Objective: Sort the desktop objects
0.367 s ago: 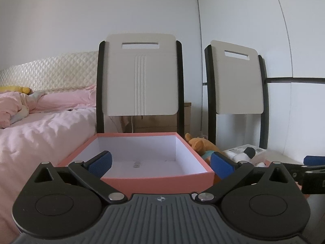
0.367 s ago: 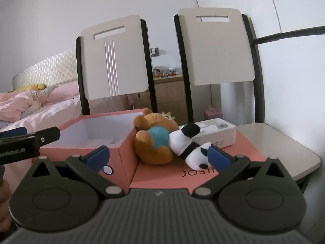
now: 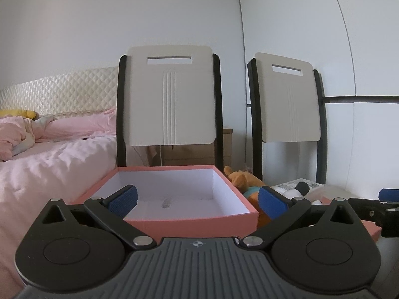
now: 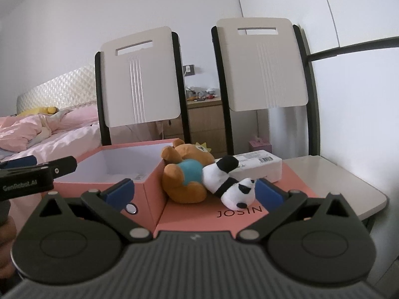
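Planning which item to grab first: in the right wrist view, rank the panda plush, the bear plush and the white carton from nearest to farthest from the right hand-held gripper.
1. Panda plush: nearest, beside the right fingertip of the right hand-held gripper.
2. Bear plush: behind, centre-left, against the box.
3. White carton: farthest, back right.

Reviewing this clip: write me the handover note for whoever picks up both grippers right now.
Left gripper: open, empty, facing the pink box.
Right gripper: open, empty, aimed at the toys.
The box looks empty apart from a small label.
Brown bear, panda and white carton lie on the pink lid beside the box.
Done: nothing sorted yet.
Left: likely move all three into the box.
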Motion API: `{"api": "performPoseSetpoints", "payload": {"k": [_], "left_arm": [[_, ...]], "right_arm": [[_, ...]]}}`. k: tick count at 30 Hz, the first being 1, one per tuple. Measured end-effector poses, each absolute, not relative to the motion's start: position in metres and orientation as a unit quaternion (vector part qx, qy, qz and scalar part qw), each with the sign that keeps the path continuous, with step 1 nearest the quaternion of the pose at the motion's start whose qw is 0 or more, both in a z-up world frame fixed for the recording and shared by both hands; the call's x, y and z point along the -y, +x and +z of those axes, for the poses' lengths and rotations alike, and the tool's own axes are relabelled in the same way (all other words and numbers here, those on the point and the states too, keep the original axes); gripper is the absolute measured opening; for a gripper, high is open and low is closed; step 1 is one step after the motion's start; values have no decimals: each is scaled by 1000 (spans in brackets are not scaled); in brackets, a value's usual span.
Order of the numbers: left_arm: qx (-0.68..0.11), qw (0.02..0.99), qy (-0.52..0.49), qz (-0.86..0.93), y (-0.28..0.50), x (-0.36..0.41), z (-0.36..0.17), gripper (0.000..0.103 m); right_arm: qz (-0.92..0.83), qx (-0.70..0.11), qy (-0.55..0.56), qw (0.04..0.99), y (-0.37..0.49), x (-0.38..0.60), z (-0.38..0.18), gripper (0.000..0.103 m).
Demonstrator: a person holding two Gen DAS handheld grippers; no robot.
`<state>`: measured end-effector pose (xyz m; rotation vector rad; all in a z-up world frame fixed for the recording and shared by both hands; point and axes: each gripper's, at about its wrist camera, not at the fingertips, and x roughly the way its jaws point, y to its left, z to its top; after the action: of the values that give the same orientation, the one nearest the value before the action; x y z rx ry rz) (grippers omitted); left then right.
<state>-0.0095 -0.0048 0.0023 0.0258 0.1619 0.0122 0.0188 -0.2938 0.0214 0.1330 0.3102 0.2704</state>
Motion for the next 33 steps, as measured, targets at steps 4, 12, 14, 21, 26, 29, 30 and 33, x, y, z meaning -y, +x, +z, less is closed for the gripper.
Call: {"api": "performPoseSetpoints", "payload": {"k": [4, 12, 14, 21, 26, 29, 30, 33], "left_arm": [[-80, 997, 12, 9, -12, 7, 4, 103], [-80, 997, -1, 11, -10, 0, 12, 103], [-81, 997, -2, 11, -8, -1, 13, 103], [-85, 996, -7, 11, -2, -3, 15, 103], [-87, 996, -14, 9, 2, -4, 18, 103], [-86, 996, -25, 2, 3, -6, 19, 103], [-87, 996, -24, 1, 5, -7, 19, 103], [-91, 995, -31, 9, 11, -11, 18, 103]], "right_arm": [[138, -156, 67, 976, 22, 296, 22, 103], [137, -157, 61, 976, 17, 297, 20, 103], [135, -163, 65, 975, 21, 296, 17, 103], [138, -168, 60, 974, 19, 294, 19, 103], [131, -179, 63, 973, 22, 294, 19, 103], [127, -179, 60, 974, 21, 293, 20, 103], [126, -174, 61, 975, 20, 294, 21, 103], [125, -167, 58, 976, 21, 293, 22, 103]]}}
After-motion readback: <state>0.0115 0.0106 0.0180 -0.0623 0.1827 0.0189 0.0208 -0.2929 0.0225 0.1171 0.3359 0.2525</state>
